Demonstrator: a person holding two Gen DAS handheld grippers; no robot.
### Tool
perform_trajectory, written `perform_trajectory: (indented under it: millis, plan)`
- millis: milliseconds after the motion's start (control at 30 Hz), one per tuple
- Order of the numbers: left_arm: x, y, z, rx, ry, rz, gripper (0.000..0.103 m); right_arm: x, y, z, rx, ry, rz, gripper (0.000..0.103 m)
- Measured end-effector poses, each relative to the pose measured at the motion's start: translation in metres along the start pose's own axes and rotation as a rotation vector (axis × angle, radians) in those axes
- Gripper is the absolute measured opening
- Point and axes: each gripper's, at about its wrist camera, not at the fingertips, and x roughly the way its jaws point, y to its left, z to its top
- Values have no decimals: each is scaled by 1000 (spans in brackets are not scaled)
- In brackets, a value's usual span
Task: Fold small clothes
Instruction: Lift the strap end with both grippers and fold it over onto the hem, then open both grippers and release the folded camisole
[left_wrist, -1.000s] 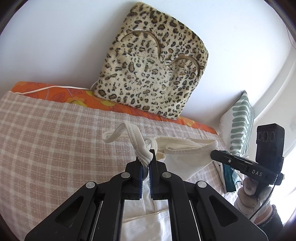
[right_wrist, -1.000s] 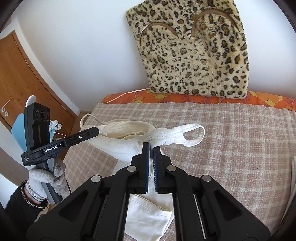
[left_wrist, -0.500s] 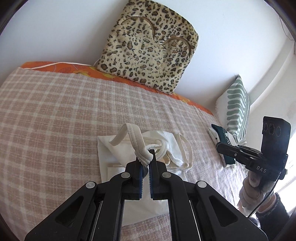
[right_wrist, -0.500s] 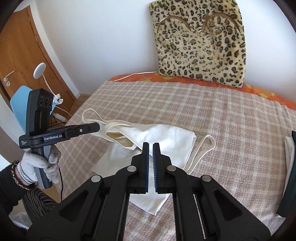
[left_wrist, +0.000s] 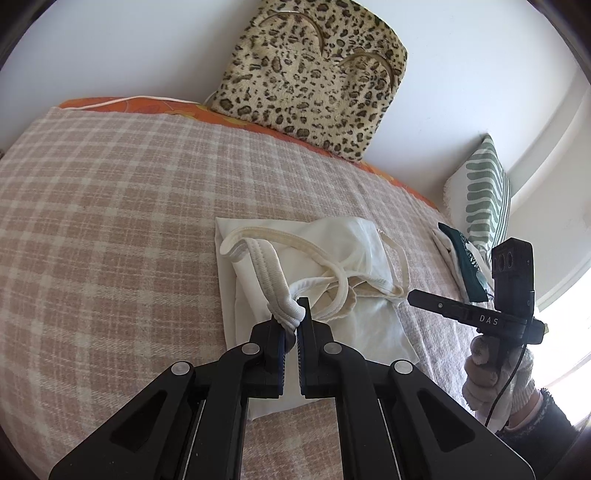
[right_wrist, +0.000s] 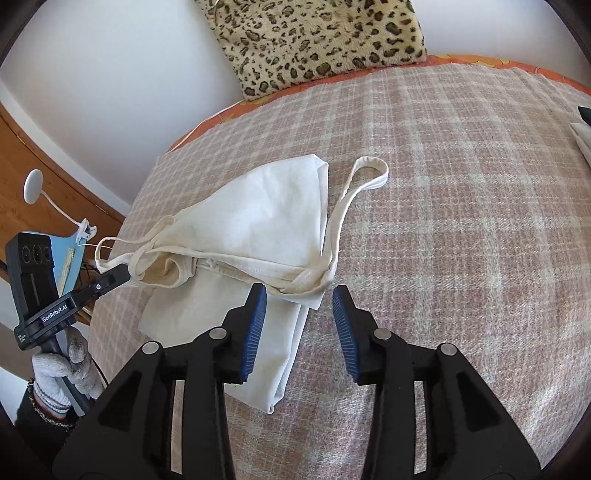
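A white strappy top (left_wrist: 325, 280) lies folded over on the pink checked blanket (left_wrist: 110, 229); it also shows in the right wrist view (right_wrist: 258, 229). My left gripper (left_wrist: 291, 317) is shut on the top's white strap (left_wrist: 266, 273), low over the cloth. My right gripper (right_wrist: 299, 295) is open and empty, its jaws standing on either side of the top's near right corner. One loose strap (right_wrist: 354, 188) trails to the right on the blanket. The right gripper also shows in the left wrist view (left_wrist: 413, 295), and the left gripper in the right wrist view (right_wrist: 125, 275).
A leopard-print cushion (left_wrist: 314, 77) leans on the white wall at the back. A green striped pillow (left_wrist: 484, 195) and folded dark green and white clothes (left_wrist: 461, 254) lie at the bed's right end. A wooden door (right_wrist: 44, 162) stands left of the bed.
Both grippers have come down toward me, laying the top's upper half over its lower half. My right gripper has let go of its strap and opened. The left stays shut on its strap.
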Motion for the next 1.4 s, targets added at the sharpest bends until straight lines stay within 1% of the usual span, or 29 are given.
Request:
perform_trajectory:
  millis: [67,100,133,167,200,233,400,500,600,667,733,767,867,933,1033,1100,1167,1233,1333,1400]
  plan:
    - [2,2,-2,-5,3,4,4,4,-1,0,3,-16,13,40]
    - [3,3,-3,-7,5,6,4,6,0,1,1,-15,14,38]
    - [4,3,-3,-8,6,8,4,8,1,2,-4,-15,13,24]
    - [4,4,-2,-6,5,13,4,9,2,2,-9,-12,10,14]
    - [4,5,-2,-8,4,14,4,8,2,3,-6,-14,10,8]
    - [3,5,-2,-12,3,13,4,5,3,4,3,-22,16,7]
    - [-6,6,-1,-24,-20,-2,4,-29,15,10,-5,-78,50,6]
    - [-12,5,-3,-16,-27,-6,4,-48,28,8,-29,-88,52,6]
    - [-18,2,-7,7,-23,-2,4,-60,39,-3,-57,-79,45,6]
    - [-20,-1,-11,36,-13,8,4,-62,40,-13,-64,-62,45,5]
    - [-19,-2,-17,66,13,5,4,-60,40,-25,-64,-43,35,5]
    - [-18,-2,-21,76,26,15,4,-58,38,-30,-63,-33,32,5]
    - [-15,1,-30,69,53,19,4,-50,31,-43,-44,-11,32,5]
    - [-16,3,-34,69,57,27,5,-45,27,-50,-31,5,21,5]
    - [-18,5,-38,73,67,43,8,-40,22,-59,-22,31,29,5]
    - [-18,6,-41,78,85,71,15,-39,24,-63,-47,40,4,5]
    - [-19,8,-45,80,117,88,16,-40,28,-68,-90,48,-38,5]
    - [-25,10,-49,92,125,103,16,-42,30,-72,-121,67,-71,5]
    - [-43,12,-49,90,91,125,16,-54,26,-79,-125,86,-120,5]
    - [-58,10,-42,83,39,112,16,-70,26,-80,-110,61,-67,5]
